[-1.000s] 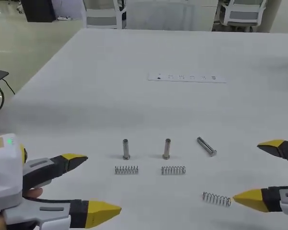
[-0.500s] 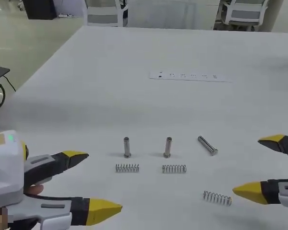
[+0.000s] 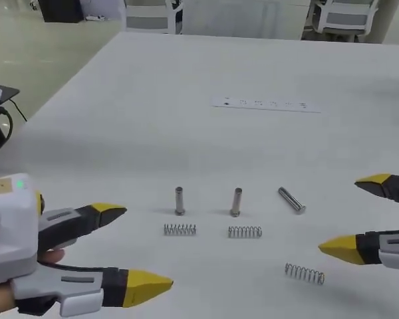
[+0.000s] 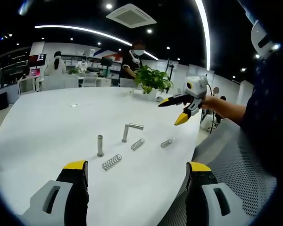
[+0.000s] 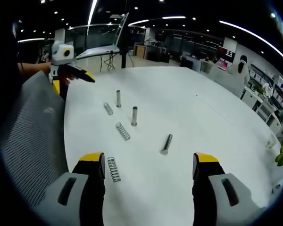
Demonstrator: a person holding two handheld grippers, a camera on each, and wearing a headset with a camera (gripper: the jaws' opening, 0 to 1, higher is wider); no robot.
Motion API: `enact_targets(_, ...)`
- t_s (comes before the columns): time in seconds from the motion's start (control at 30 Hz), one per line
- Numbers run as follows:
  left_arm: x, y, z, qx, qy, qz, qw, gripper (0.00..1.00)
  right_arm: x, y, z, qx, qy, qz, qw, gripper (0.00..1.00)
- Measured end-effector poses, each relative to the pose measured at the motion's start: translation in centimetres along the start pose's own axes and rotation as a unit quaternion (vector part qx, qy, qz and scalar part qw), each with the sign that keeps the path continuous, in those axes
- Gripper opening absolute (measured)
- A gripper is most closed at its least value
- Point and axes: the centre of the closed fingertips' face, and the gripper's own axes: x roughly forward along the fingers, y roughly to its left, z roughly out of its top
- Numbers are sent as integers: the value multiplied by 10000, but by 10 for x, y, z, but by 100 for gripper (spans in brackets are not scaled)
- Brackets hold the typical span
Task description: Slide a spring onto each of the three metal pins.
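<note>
Your left claw (image 3: 130, 247) is spread wide and empty, at about eight o'clock of the left pin (image 3: 179, 201). Against the worktop (image 3: 186, 119) it has held its place over the last second; the small shift in the head view is your head moving. The left pin stands upright and bare. The left spring (image 3: 180, 230) lies on its side just at the pin's six o'clock, not touching it. Next along, the middle pin (image 3: 237, 201) is upright too, and the middle spring (image 3: 245, 231) lies at its six o'clock in the same way. The right pin (image 3: 291, 200) lies flat, its length running from ten to four o'clock. The right spring (image 3: 304, 273) lies out of the row, at that fallen pin's six o'clock and nearer you. None of these six parts has moved since a second ago.

The change is in your right claw (image 3: 351, 213), whose jaws are spread and grip nothing. A second ago its nearer tip was level with the right spring, just beside the spring's three o'clock end. Now that tip sits at the spring's one o'clock, clear of it, so the claw has drawn off toward twelve. I judge that no pick is under way: all three springs are off their pins and the task is at its start. The flat pin will likely need standing up or holding before its spring can slide on.
</note>
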Motion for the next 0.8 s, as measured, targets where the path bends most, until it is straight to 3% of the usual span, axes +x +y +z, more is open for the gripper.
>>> enact_targets(0.43,-1,2,2,-20,-64,62,10000,82,17,-15,9,-36,229,-16,9997,71)
enact_targets(0.8,-3,4,4,-45,-124,91,9999,82,43,-31,20,-85,451,64,9989,64)
